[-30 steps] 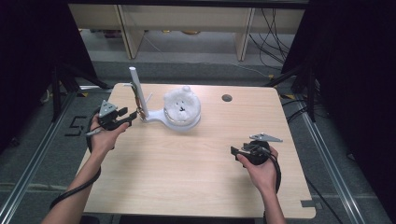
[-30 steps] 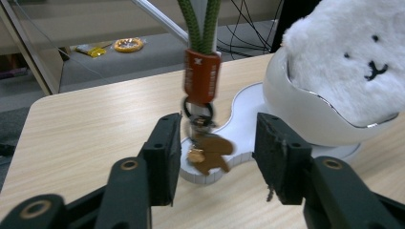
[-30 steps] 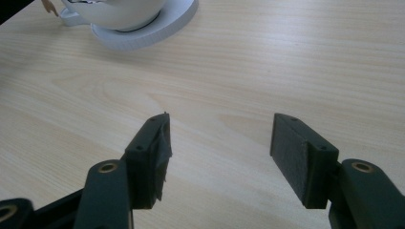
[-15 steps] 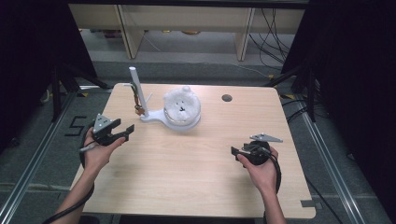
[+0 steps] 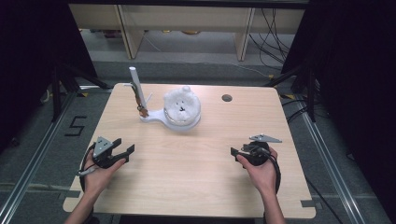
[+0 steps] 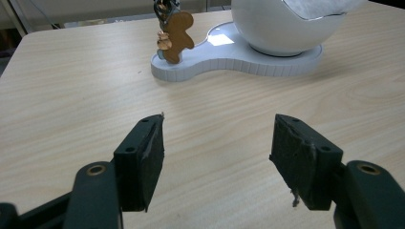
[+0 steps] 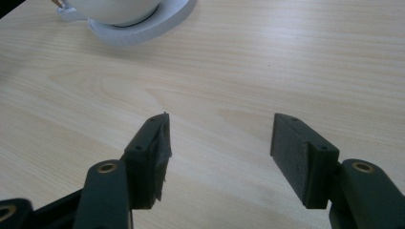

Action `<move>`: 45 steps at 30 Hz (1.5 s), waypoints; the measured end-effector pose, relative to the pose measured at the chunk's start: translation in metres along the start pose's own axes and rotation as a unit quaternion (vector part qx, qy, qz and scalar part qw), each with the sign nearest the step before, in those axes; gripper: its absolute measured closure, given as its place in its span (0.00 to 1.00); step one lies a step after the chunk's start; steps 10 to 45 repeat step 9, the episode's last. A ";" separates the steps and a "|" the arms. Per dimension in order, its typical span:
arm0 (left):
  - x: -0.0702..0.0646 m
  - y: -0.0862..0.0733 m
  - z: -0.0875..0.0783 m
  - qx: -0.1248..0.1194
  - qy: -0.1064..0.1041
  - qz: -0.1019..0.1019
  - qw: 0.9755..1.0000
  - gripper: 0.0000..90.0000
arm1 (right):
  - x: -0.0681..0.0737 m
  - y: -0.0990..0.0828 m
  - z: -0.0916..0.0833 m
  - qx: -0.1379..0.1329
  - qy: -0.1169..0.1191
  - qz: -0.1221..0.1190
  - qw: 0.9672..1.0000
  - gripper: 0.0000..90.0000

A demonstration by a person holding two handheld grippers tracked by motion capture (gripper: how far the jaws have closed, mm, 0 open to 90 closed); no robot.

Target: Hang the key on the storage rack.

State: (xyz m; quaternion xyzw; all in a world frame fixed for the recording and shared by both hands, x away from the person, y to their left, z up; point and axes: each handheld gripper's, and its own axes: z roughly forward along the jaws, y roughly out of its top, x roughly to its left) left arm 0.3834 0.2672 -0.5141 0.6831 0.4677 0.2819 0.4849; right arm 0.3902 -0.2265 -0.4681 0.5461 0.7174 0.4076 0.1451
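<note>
Two claws gape empty | left claw [image 5: 125, 150] | right claw [image 5: 235, 151] | gingerbread charm [image 6: 175, 29] apart

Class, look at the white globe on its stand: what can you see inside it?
In the high view, the white globe holds something white and fluffy with dark dots like a small face. Its lower part is hidden by the globe's opaque wall. A gingerbread-man charm hangs beside it over the white base.
</note>
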 end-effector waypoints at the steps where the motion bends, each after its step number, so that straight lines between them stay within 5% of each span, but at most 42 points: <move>1: 0.000 -0.002 -0.002 0.000 0.003 -0.001 1.000 0.39 | 0.000 0.000 0.000 0.002 0.001 0.001 1.000 0.45; 7: 0.000 -0.010 -0.007 -0.016 0.010 -0.008 1.000 0.39 | -0.004 0.000 0.001 0.000 0.003 -0.017 1.000 0.44; 45: 0.000 -0.010 -0.008 -0.015 0.011 -0.009 1.000 0.38 | -0.004 0.000 0.002 0.001 0.003 -0.017 1.000 0.44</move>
